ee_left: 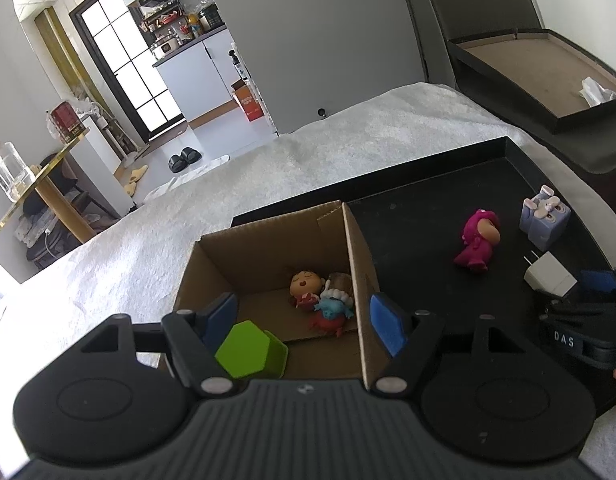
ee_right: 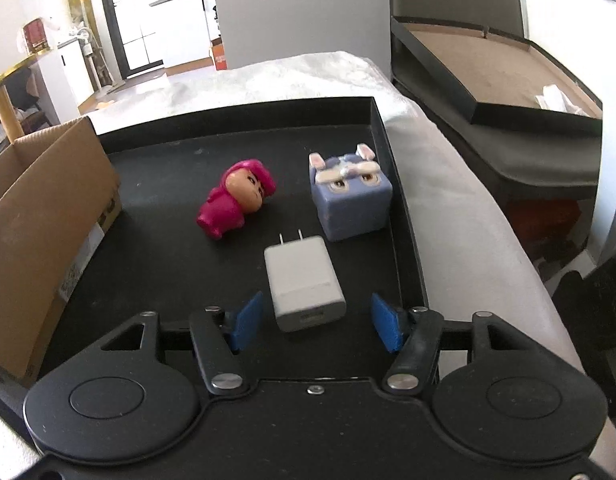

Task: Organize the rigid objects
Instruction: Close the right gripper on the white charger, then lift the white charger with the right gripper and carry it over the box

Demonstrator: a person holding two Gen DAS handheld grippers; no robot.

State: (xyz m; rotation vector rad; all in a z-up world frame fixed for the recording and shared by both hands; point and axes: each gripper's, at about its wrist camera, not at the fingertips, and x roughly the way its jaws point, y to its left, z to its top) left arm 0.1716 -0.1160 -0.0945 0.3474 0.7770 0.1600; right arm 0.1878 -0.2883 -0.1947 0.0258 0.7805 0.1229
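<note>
My left gripper [ee_left: 303,322] hangs open over a cardboard box [ee_left: 267,236]. A green hexagonal block [ee_left: 251,350] sits by its left pad and is clear of the right pad. Deeper in the box lie a doll figurine [ee_left: 305,286] and a blue and red creature [ee_left: 330,314]. On the black tray [ee_right: 235,110], my right gripper [ee_right: 318,320] is open around the near end of a white charger [ee_right: 301,276], with a gap on each side. A pink figurine [ee_right: 235,200] lies on its side. A blue bunny cube [ee_right: 350,196] stands near the tray's right rim.
The tray and box rest on a white blanket [ee_left: 267,160]. A second black tray with a brown lining [ee_right: 488,64] sits beyond it at the right. The box wall [ee_right: 47,200] stands at the tray's left edge. A table with a glass jar [ee_left: 7,172] is far left.
</note>
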